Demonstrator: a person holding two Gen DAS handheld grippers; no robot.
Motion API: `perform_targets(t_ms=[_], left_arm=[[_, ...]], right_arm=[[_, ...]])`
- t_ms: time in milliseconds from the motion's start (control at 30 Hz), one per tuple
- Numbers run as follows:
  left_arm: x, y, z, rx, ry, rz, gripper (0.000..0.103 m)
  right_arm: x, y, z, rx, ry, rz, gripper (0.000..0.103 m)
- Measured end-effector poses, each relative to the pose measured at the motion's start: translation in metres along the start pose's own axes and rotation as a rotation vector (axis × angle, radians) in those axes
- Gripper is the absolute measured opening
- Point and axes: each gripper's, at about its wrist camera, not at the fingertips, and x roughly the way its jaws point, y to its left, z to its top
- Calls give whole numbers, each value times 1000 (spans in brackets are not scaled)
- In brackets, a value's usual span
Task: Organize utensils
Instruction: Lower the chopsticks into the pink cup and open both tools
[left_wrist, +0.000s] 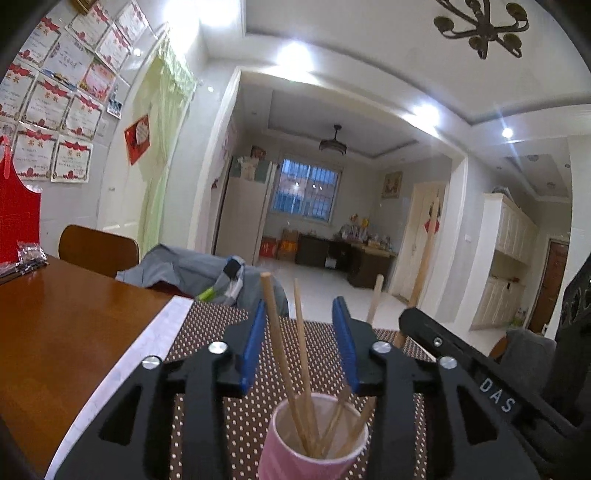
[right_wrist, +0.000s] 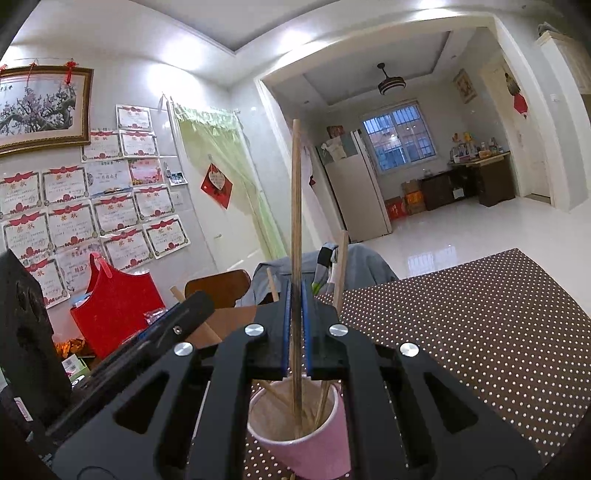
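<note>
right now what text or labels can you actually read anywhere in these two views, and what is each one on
"DAS": white letters on the black body of the right gripper, seen from the left wrist view.
Certificates on the wall: red headings and body text, too small and blurred to read.
Red diamond decoration beside the green curtain: no legible characters.
Small box near the red bag: print too blurred to read.
Pink cup: no text visible.

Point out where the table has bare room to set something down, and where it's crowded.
Free: the dotted placemat right of the pink cup, out to its far edge; also the bare wooden tabletop left of the mat's pale border. Crowded: around the cup, where both grippers and the upright chopsticks meet, and the far-left corner by the red bag.
</note>
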Motion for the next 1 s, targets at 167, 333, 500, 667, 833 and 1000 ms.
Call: perform_targets(t_ms=[167, 333, 500, 667, 833, 1000], left_arm=[[-8, -2, -1, 27, 20, 20, 49], [-11, -2, -3, 48, 56, 31, 53], [-15, 0, -4, 38, 88, 35, 55], [-18, 3, -6, 37, 119, 23, 58], [-24, 8, -8, 13, 139, 23, 58], [-33, 9, -10, 19, 149, 25, 58]], right_arm=[[-5, 6, -2, -9, 13, -1, 6], [-9, 10, -6, -14, 26, -9, 6], [-11, 10, -10, -10, 47, -25, 7], [-9, 6, -15, 5, 90, -54, 8], [-15, 5, -17, 1, 110, -64, 8], [-26, 2, -17, 7, 111, -72, 35]])
